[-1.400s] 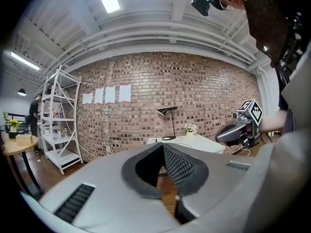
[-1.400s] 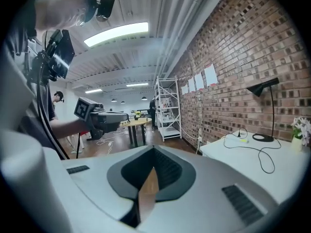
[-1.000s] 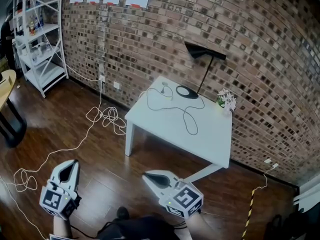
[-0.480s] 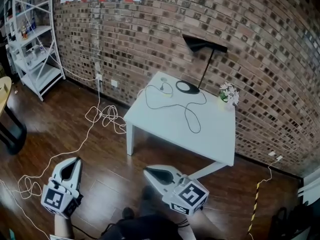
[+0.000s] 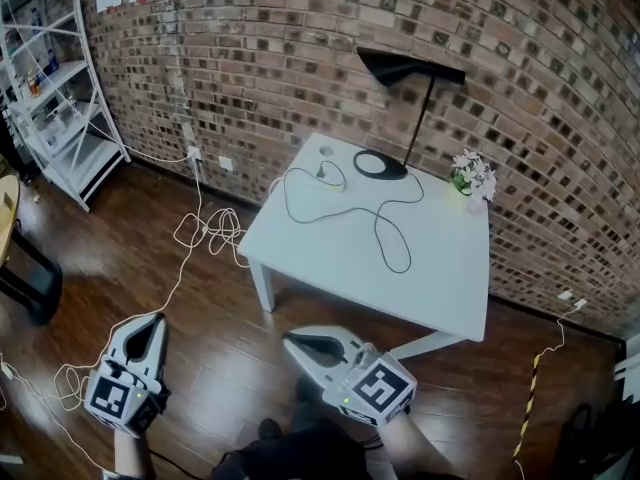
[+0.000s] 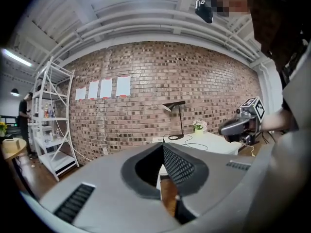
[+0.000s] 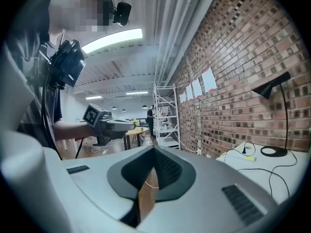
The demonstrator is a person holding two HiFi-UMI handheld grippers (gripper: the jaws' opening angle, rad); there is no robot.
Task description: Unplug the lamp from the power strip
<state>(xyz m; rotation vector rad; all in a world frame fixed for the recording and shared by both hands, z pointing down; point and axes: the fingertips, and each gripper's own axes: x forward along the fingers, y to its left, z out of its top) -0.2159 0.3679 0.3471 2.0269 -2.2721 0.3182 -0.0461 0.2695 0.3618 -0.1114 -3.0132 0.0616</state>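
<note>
A black lamp (image 5: 405,68) stands at the far edge of the white table (image 5: 440,268), its round base (image 5: 377,164) near the brick wall. Its black cord (image 5: 388,230) loops across the tabletop and ends at a plug (image 5: 324,174) by the table's far left corner; the power strip itself is hard to make out there. My left gripper (image 5: 151,321) hangs low over the wooden floor, well short of the table, shut and empty. My right gripper (image 5: 291,343) sits in front of the table's near edge, also shut on nothing. Lamp (image 7: 274,89) and plug (image 7: 248,150) show in the right gripper view.
White shelving (image 5: 55,98) stands at the far left. A white cable (image 5: 205,230) coils on the floor from a wall outlet (image 5: 190,152) towards me. A small pot of white flowers (image 5: 473,176) sits beside the lamp. A yellow-black cable (image 5: 530,408) lies at right.
The head view has shifted, so the table now sits slightly lower and more to the right in the picture. Both grippers stay low and shut, nearly where they were.
</note>
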